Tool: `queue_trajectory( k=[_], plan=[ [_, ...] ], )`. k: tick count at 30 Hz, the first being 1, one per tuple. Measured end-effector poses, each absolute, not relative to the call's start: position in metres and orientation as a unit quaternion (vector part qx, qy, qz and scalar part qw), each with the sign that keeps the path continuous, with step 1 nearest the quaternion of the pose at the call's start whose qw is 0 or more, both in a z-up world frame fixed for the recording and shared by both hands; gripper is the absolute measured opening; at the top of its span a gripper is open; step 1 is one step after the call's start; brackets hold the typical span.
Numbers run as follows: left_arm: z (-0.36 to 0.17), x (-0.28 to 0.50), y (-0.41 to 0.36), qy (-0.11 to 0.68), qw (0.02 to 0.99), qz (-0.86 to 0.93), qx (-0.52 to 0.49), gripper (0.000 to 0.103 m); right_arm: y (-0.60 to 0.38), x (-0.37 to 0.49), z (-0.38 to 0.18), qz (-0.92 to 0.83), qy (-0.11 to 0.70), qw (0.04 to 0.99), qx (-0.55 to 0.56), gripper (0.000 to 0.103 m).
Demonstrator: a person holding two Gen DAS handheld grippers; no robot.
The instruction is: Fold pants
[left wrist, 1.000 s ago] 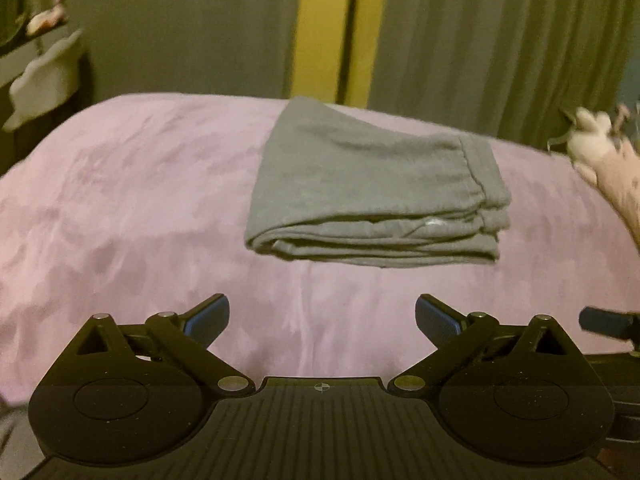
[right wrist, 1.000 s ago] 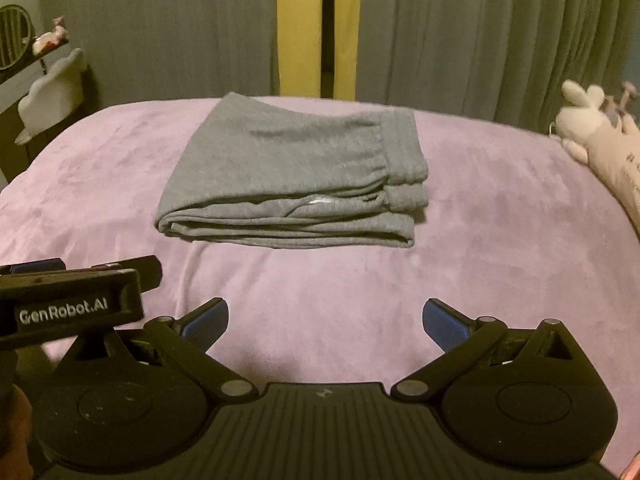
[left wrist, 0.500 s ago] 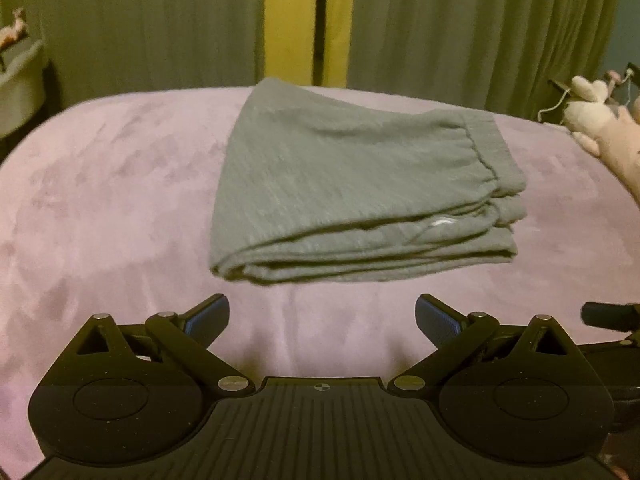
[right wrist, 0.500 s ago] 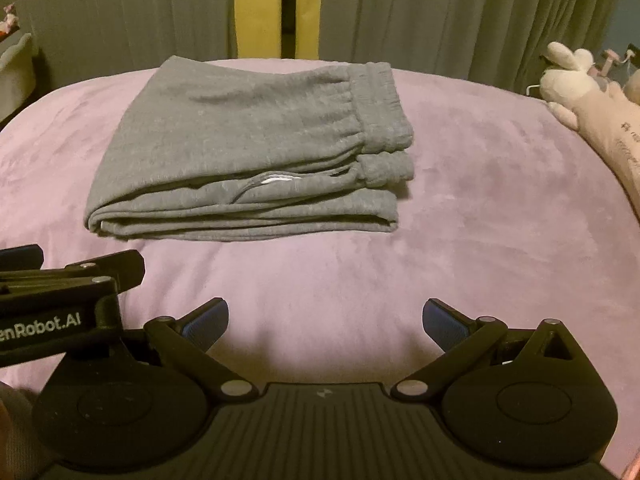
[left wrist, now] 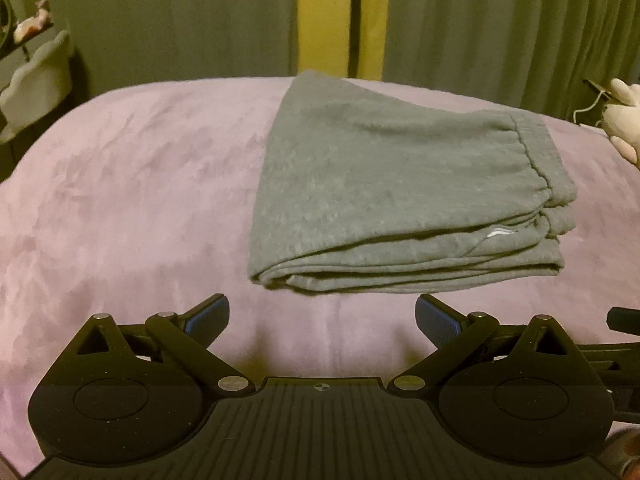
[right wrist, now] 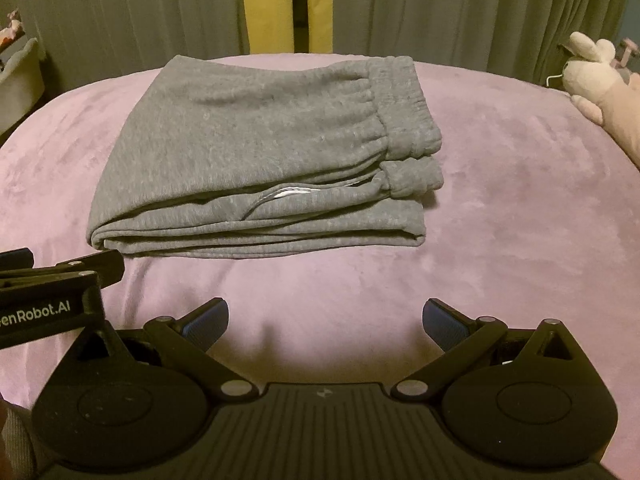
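Grippers nearest: left gripper (left wrist: pixel 322 316) spread wide, nothing between blue pads (left wrist: pixel 208 316), hovering above purple blanket (left wrist: pixel 120 208). Right gripper (right wrist: pixel 326 318) likewise spread and empty, just beside the left one. Ahead, apart from both: grey pants (right wrist: pixel 256 148) lying folded into a flat stack on blanket, layered edges facing cameras, waistband (right wrist: pixel 404 108) at right end, white tag peeking from a middle layer. Fold looks finished or nearly so. Risks, judged: any further nudge or grab at near edge could drag upper layers off and splay stack; soft plush underneath could let bundle slump. Further back right, plush toy (right wrist: pixel 600 80) at bed edge; beyond, green curtains (right wrist: pixel 460 8) with yellow gap.
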State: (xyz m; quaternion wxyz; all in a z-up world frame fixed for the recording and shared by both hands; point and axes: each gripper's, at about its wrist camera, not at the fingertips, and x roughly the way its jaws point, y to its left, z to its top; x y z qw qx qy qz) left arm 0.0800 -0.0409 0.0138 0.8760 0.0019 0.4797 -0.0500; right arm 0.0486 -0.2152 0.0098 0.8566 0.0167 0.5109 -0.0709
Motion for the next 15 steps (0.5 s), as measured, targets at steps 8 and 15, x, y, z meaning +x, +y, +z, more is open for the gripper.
queue_trajectory(
  k=[8,15],
  plan=[
    [0.0138,0.0800,-0.0455,0.480,0.876,-0.044,0.020,0.102,-0.2195,0.0486,0.0092,-0.072,0.513,0.855,0.020,0.103],
    [0.0137,0.0800,-0.0445,0.488,0.872,-0.048,0.013,0.102,-0.2232,0.0490,0.0100,-0.076,0.513,0.854,0.029,0.103]
  ],
)
